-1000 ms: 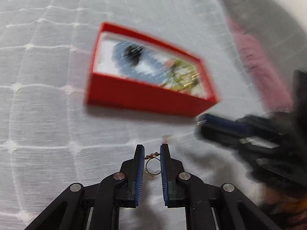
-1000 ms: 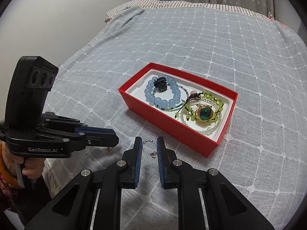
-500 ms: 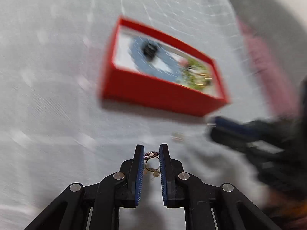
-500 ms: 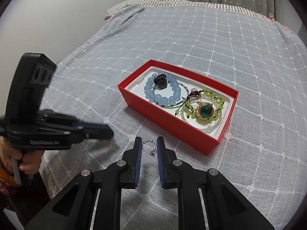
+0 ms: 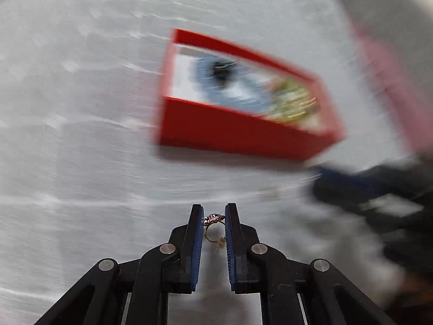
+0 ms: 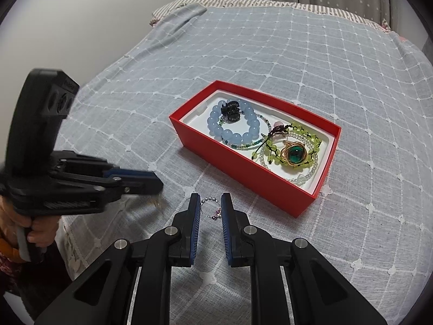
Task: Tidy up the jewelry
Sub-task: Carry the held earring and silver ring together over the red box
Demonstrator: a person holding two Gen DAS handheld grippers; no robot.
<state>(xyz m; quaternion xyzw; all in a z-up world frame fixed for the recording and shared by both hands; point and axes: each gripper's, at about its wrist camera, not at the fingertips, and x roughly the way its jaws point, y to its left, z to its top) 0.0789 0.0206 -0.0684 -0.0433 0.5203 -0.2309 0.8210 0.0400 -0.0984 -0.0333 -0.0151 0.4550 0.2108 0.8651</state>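
Note:
My left gripper [image 5: 213, 211] is shut on a small gold ring [image 5: 213, 218] with a studded top, pinched between the blue pads. Its view is blurred by motion. My right gripper [image 6: 210, 199] is shut on a thin beaded wire ring [image 6: 209, 209] with a tiny purple charm. Ahead lies the open red jewelry box [image 6: 243, 173], also in the left wrist view [image 5: 230, 132]. In it are a blue bead bracelet [image 6: 234, 135], a black hair claw [image 6: 230, 111], green bead strands [image 6: 273, 157] and a gold ring with a green stone [image 6: 294, 155]. The left gripper [image 6: 158, 185] hovers left of my right one.
A grey bedspread [image 6: 297, 54] with a white grid covers the bed. A striped pillow edge [image 6: 243, 1] and curtains lie beyond it, and a white wall stands on the left. A hand [image 6: 35, 233] grips the left tool's handle. The right gripper [image 5: 379, 189] appears blurred at the right.
In the left wrist view the red box has slid rightward and the gold ring has turned between the pads. The right gripper and its beaded ring have kept still.

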